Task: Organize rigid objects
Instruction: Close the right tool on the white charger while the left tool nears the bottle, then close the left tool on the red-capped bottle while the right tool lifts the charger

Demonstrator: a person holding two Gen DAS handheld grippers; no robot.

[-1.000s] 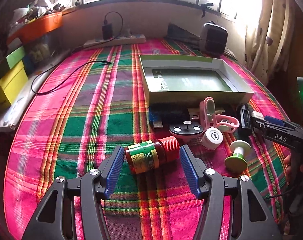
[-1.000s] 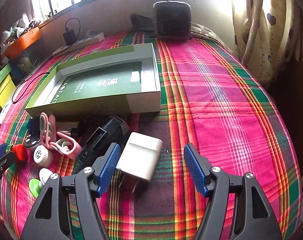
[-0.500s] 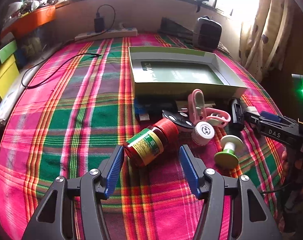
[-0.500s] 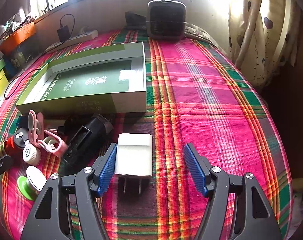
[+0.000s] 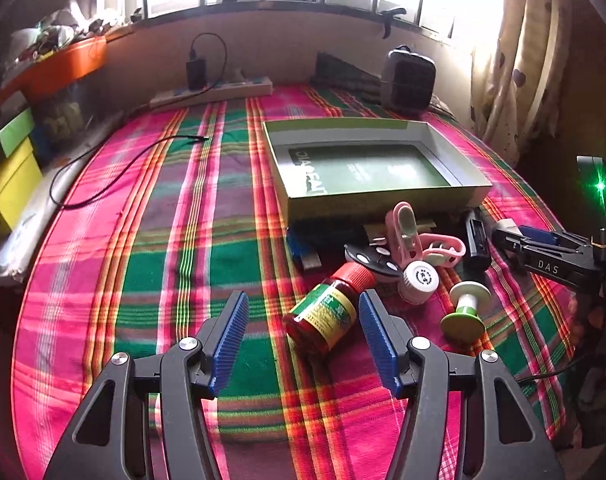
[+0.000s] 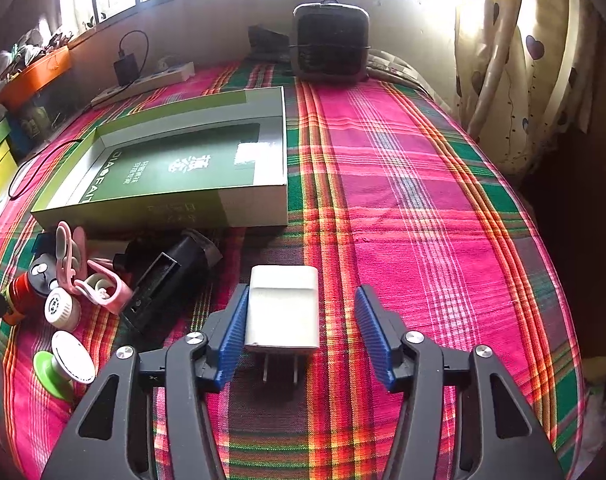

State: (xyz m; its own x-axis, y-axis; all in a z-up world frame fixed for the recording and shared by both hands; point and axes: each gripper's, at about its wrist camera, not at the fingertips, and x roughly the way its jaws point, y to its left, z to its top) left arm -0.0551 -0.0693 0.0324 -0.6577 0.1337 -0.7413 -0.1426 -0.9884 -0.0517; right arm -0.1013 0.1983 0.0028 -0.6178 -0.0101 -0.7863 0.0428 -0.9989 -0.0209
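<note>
1. As the right gripper (image 6: pixel 301 332) closes, the white charger (image 6: pixel 283 312) sits between its jaws, prongs pointing back toward the camera; the left pad is touching or nearly touching the charger's side, the right pad is clear of it with a gap showing.
2. Best move from here, I'd say: let the right pad come in square on the flat side, so the charger is pinched across its body and not on the prongs. A one-sided push could skid it over the plaid cloth (image 6: pixel 403 200).
3. Over on the left gripper (image 5: pixel 303 340), jaws are wide, nothing pinched. The red-capped bottle (image 5: pixel 327 312) lies tilted on its side between the pads, off centre, up against the right pad, well clear of the left one.
4. That bottle is round and could roll, so centring the jaws on its labelled body before squeezing looks wise.
5. Outward now: the clutter sits just beyond the bottle, a white cap (image 5: pixel 421 280), a pink clip (image 5: pixel 407 228), a green spool (image 5: pixel 465 308).
6. Beyond that, the green box (image 6: pixel 175 168) lies open and near empty, the likely home for both, though that's my guess.
7. Lift straight up before swinging over the box wall.
</note>
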